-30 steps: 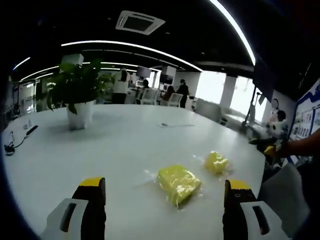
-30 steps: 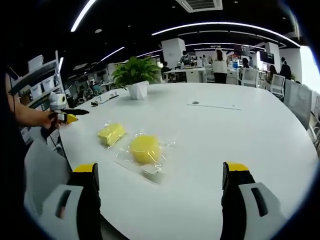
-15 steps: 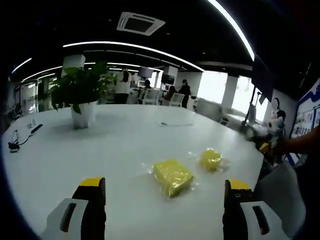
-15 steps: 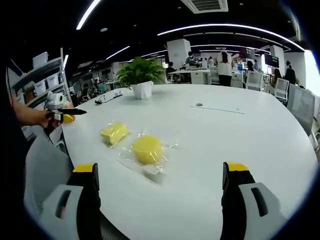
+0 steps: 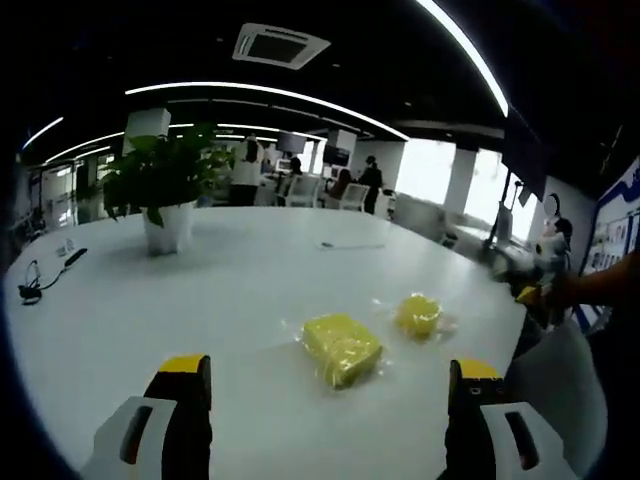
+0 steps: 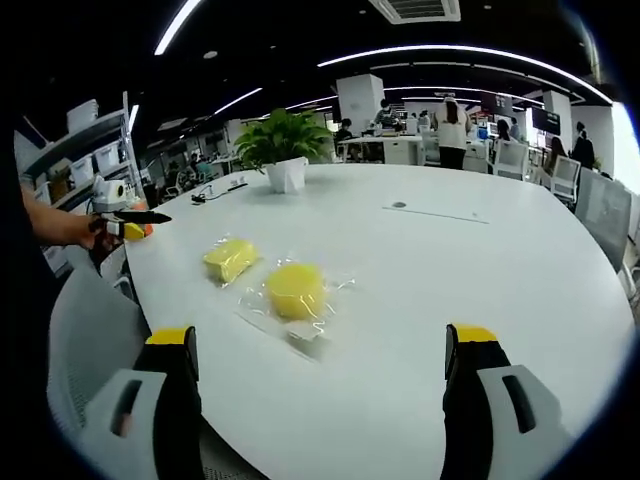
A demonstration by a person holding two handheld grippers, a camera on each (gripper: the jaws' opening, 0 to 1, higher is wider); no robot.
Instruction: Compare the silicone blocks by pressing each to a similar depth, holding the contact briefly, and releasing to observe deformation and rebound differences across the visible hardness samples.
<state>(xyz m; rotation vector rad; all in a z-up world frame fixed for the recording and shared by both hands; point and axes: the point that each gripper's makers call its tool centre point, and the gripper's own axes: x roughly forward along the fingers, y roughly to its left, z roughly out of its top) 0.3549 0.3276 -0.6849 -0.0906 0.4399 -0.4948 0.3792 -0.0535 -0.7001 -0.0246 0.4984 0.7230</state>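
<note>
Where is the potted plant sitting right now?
The potted plant stands on the far side of the white table, upper left in the left gripper view, well beyond the two yellow blocks; a black cable lies nearby.

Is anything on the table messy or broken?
Nothing looks broken. The square yellow block and the round yellow block lie in crinkly clear wrappers on the white table, with nothing spilled.

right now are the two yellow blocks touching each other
Apart. In the right gripper view, bare white table shows between the rectangular block and the round block. The left gripper view shows the same gap between them.
</note>
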